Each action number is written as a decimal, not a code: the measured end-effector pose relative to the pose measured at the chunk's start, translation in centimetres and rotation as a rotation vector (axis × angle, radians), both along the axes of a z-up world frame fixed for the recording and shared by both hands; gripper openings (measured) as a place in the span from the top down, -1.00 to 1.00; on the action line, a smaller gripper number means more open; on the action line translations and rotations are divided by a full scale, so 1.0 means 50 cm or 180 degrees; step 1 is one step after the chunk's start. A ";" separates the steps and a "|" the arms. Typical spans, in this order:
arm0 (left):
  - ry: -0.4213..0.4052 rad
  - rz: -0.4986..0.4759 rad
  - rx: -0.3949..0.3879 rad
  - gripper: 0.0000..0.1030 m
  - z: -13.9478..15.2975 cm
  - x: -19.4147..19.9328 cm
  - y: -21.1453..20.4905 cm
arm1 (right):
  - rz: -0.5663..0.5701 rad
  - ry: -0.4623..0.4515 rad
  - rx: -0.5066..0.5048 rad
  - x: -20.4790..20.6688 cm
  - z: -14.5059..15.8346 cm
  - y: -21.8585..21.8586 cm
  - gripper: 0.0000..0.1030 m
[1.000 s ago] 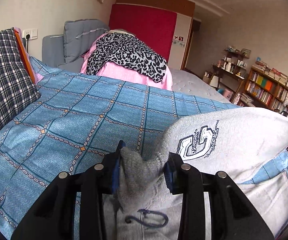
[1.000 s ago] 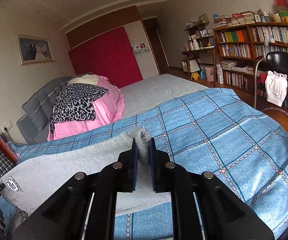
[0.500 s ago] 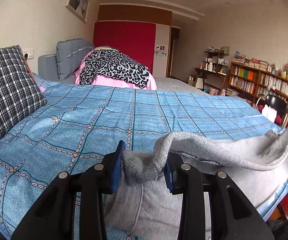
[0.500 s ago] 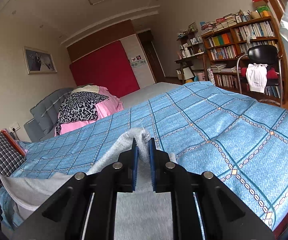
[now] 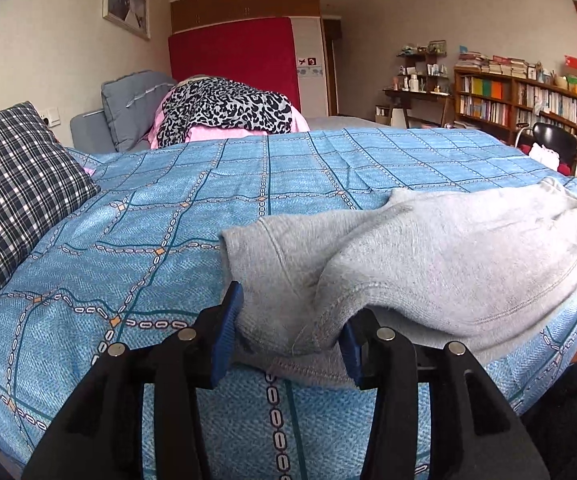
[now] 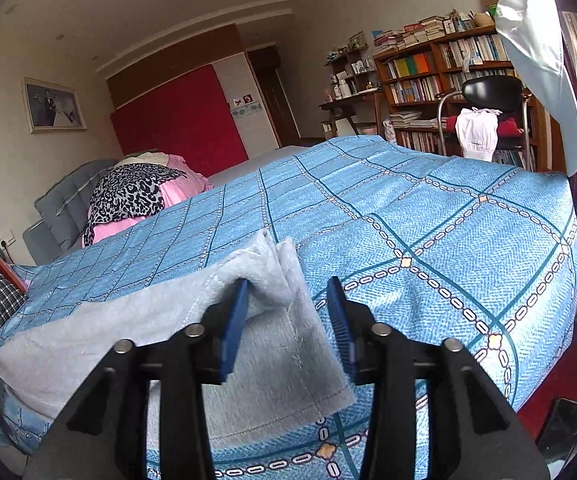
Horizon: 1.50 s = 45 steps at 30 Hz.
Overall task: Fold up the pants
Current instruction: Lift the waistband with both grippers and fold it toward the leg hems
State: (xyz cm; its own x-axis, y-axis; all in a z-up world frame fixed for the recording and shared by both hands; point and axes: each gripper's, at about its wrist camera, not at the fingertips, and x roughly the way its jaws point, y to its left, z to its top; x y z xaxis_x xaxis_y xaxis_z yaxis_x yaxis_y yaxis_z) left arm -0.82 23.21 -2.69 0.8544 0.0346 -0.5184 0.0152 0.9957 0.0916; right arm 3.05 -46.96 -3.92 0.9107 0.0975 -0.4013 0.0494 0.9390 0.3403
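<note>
We have the grey pants [image 5: 428,256] folded once lengthwise along the bed's [image 5: 148,248] near edge. Both the left gripper [image 5: 290,332] and right gripper [image 6: 286,320] are spread apart, released. Crosswise folds remain.

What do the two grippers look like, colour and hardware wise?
Both match. The left gripper and right gripper each have two matte black angular plastic fingers with flat blue pads on the inner faces. Four round silver screw heads run in a row across each body. No cables, markings or sleeves show in either view.
</note>
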 end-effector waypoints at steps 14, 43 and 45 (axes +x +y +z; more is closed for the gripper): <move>0.0126 -0.0111 -0.1246 -0.08 -0.004 -0.039 0.086 | 0.0253 0.0165 0.1118 -0.032 -0.052 -0.037 -0.11; 0.0534 -0.0359 -0.2755 -0.72 -0.024 -0.007 0.090 | -0.0020 0.0372 0.0440 -0.023 -0.054 0.055 -0.11; 0.0596 -0.0345 -0.2835 -0.72 -0.031 0.005 0.082 | -0.0017 0.0404 0.0502 -0.020 -0.062 0.052 -0.11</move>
State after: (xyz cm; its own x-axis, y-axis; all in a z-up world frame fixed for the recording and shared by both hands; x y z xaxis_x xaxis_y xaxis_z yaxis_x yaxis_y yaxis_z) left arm -0.56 27.31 -4.24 0.7290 -0.5198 -0.4454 0.0500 0.6893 -0.7227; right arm 2.06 -44.38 -7.03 0.8544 0.1636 -0.4931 0.1061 0.8742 0.4738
